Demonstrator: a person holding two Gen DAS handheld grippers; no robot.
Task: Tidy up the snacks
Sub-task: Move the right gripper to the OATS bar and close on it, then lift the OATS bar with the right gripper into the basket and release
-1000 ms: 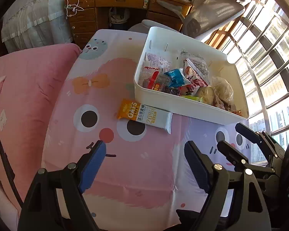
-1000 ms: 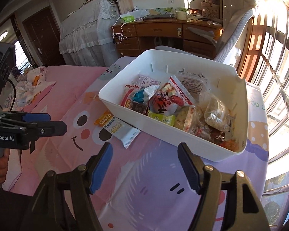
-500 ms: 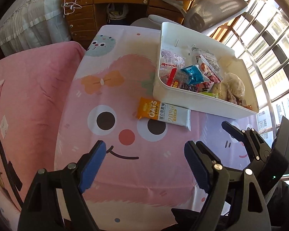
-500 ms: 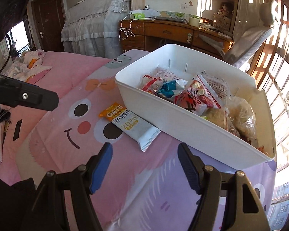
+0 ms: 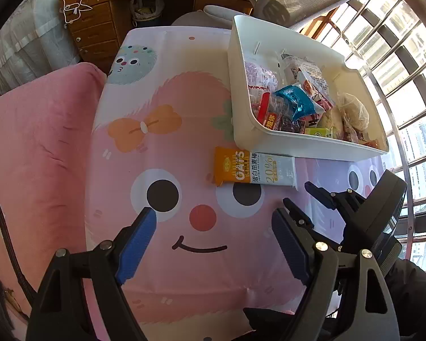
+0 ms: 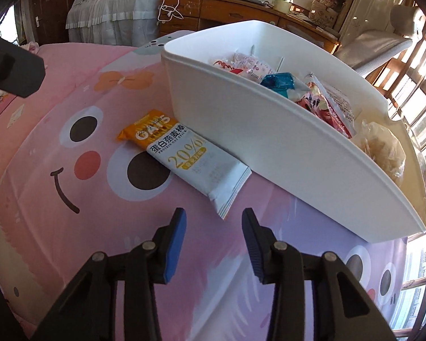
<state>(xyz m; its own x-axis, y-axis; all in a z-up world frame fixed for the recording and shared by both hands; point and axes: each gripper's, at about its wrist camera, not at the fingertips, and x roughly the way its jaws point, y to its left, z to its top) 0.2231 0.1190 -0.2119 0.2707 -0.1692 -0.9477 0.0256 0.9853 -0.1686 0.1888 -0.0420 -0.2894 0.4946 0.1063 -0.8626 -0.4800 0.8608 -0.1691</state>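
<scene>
A soft pink blanket (image 5: 39, 147) lies at the far left, its fabric lightly creased, beside a smooth printed tablecloth (image 5: 184, 261) bearing a cartoon face with round eyes and a curved smile. The left gripper (image 5: 213, 244) hangs over that face with its ribbed blue pads (image 5: 136, 247) spread wide and nothing between them. Further right a flat, glossy oat bar (image 6: 181, 159), orange at one end and white with a crimped edge at the other, lies on the cloth just beside the near wall of a white plastic bin (image 6: 269, 153). The right gripper (image 6: 214, 244) sits low near the bar's crimped end, its jaws closing and narrow, with only cloth between them. The smooth, rounded bin holds crinkly snack packets (image 5: 295, 105) and a clear bag (image 5: 352, 110).
</scene>
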